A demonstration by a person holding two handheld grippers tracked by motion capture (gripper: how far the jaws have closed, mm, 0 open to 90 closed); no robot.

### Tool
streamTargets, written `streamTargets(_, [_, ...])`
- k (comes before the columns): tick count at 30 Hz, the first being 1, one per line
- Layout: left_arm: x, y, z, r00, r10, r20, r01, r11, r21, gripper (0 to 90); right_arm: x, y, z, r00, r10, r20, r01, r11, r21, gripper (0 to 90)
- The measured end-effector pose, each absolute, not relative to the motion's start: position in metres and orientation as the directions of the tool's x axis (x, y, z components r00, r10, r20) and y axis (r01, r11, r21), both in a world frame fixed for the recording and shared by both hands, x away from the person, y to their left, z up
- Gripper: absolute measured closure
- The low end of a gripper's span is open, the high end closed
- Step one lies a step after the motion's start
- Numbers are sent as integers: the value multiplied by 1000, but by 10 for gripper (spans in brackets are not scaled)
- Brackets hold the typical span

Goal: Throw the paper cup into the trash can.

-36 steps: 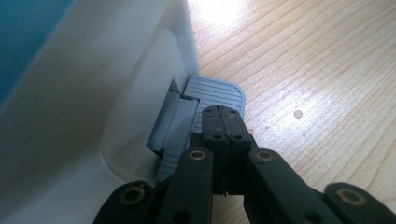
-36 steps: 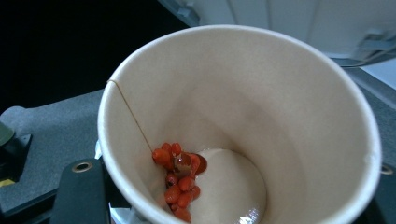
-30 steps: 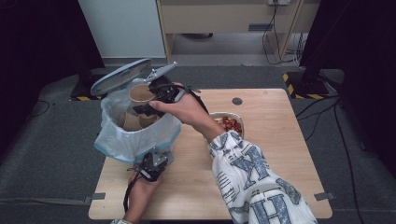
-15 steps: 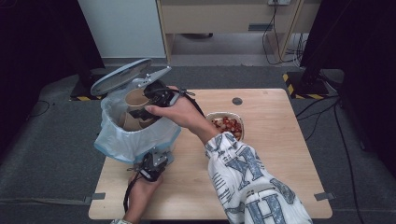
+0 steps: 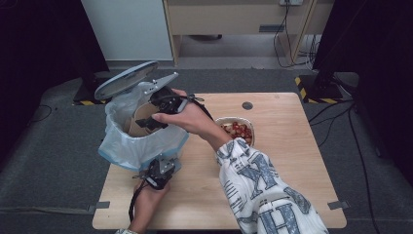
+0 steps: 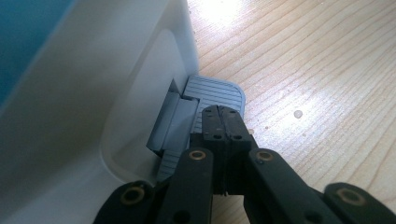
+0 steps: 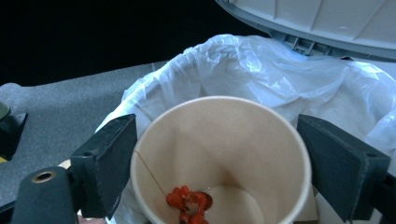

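A white pedal bin lined with a pale plastic bag (image 5: pixel 131 146) stands at the table's left with its lid (image 5: pixel 125 80) raised. My left gripper (image 5: pixel 163 168) is shut, its tips (image 6: pixel 223 112) resting on the bin's grey pedal (image 6: pixel 219 91). My right gripper (image 5: pixel 155 109) hovers over the bin mouth. Its jaws have just been opening, and a brown paper cup (image 7: pixel 233 140) sits loosely between them. Red food scraps (image 7: pixel 187 203) lie in the bottom of the cup (image 5: pixel 141 122).
A bowl of red food (image 5: pixel 236 130) stands on the wooden table (image 5: pixel 282 161) just right of the bin. The bin's white wall (image 6: pixel 93 93) is close beside the left gripper. The bag's rim (image 7: pixel 261 65) and the lid (image 7: pixel 327 23) rise behind the cup.
The right gripper's jaws have spread apart around the cup, and the cup now sits lower in the bin mouth. The left gripper has stayed on the pedal.
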State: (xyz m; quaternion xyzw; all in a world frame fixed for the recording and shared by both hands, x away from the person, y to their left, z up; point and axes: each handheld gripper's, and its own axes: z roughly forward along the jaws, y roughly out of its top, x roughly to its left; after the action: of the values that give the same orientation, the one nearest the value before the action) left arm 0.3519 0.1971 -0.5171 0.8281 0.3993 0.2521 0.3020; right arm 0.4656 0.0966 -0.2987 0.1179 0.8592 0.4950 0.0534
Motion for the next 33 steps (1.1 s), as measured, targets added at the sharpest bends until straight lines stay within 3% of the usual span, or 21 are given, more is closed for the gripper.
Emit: streamTargets(33, [352, 197, -517, 555, 813, 175, 509, -498, 702, 894, 481, 50, -291, -933, 349, 88, 232, 395, 889, 119])
